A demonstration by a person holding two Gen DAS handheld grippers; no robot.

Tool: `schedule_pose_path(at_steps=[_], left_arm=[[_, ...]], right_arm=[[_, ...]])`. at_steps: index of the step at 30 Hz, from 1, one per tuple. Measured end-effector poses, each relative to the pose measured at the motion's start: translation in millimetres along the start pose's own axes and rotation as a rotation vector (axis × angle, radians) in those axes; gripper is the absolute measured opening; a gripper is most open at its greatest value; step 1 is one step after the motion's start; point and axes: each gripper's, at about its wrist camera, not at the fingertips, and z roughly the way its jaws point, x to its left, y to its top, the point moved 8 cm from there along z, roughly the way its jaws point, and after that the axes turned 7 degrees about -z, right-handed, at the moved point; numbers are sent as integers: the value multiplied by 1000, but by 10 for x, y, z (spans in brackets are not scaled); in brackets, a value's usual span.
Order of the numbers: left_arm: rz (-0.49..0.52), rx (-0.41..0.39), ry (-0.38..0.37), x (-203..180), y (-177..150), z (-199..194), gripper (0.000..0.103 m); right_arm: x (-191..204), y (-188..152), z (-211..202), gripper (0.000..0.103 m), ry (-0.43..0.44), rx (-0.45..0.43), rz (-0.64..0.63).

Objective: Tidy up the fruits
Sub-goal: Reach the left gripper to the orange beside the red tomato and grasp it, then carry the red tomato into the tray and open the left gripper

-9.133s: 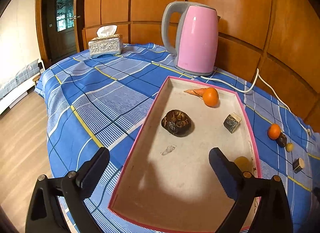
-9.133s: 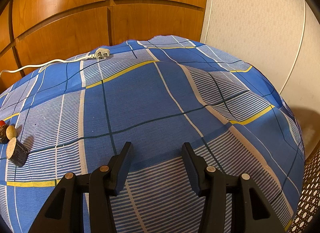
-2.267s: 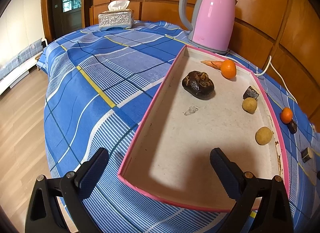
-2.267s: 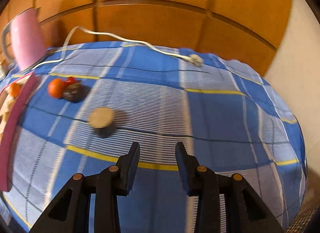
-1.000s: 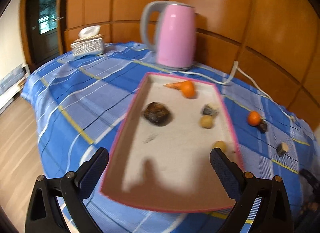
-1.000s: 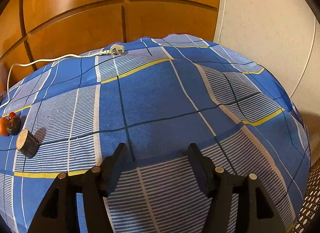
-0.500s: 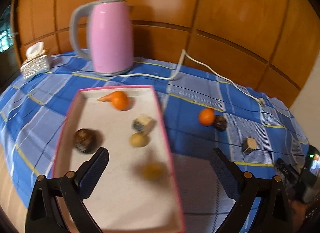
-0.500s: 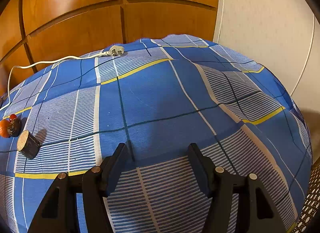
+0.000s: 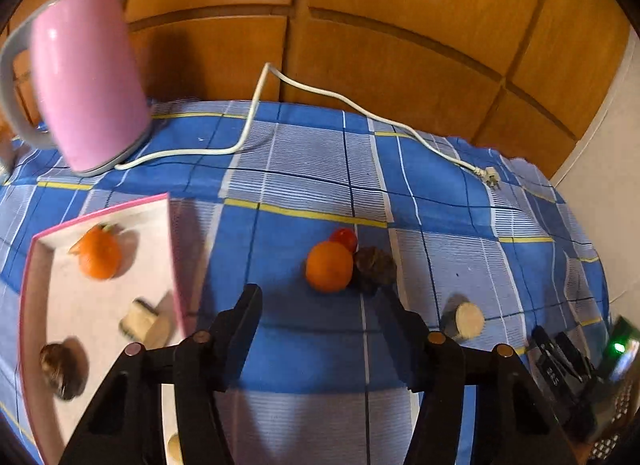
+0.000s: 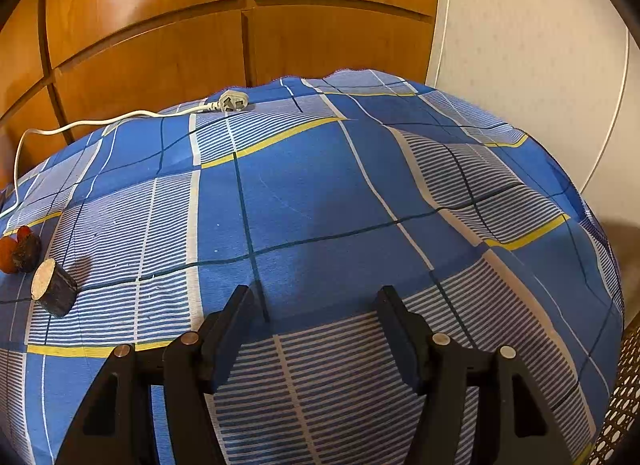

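Note:
In the left wrist view my left gripper (image 9: 322, 301) is open and empty, just short of an orange (image 9: 329, 271) on the blue checked cloth. A small red fruit (image 9: 345, 238) and a dark brown fruit (image 9: 374, 265) touch the orange. A cut log-like piece (image 9: 466, 320) lies to the right. The pink-rimmed tray (image 9: 170, 253) at left holds an orange (image 9: 99, 258), a pale cut piece (image 9: 138, 319) and a dark fruit (image 9: 60, 371). My right gripper (image 10: 316, 305) is open and empty over bare cloth; the log piece (image 10: 52, 291) and dark fruit (image 10: 26, 253) sit far left.
A pink kettle (image 9: 84, 73) stands at the back left; its white cord (image 9: 320, 93) runs across the cloth to a plug (image 9: 491, 177), which also shows in the right wrist view (image 10: 232, 102). Wooden panels behind. The cloth drops off at right.
My left gripper has swung right from over the tray towards the loose fruits, and its jaws have narrowed. The right gripper has barely moved.

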Motion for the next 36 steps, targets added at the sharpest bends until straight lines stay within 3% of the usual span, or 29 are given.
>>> schedule_pose_path(at_steps=[5,9,13,15,18,19,23,28,32,36], left_arm=[[48,43,-12,-154,253,262,59],[119,126,-16,-261,346,551,53],[152,227,-7,-279,343,843,40],[163,273,-1,-266,344,971,39],[152,305,-32,-257,369,1065,25],[151,306,-33,-252,361,1078,25],[181,254,-47,-290,328,1000,24],[96,160,-103,-191,408,686,24],[51,74,-105,14,491,265,24],[-33,-11,-69,468,526,-178,24]], right_arm=[[2,3,1,66,-2,0,-2],[0,9,5,66,-3,-1,-3],[-1,7,5,66,-3,-1,-2],[0,7,6,66,-4,-1,-3],[-3,5,8,66,-6,-1,-5],[-3,5,8,66,-7,-1,-5],[-7,5,11,66,-9,-2,-7],[0,3,8,66,-11,-2,-9],[-1,2,8,66,-11,-2,-9],[-1,4,10,66,-11,-2,-10]])
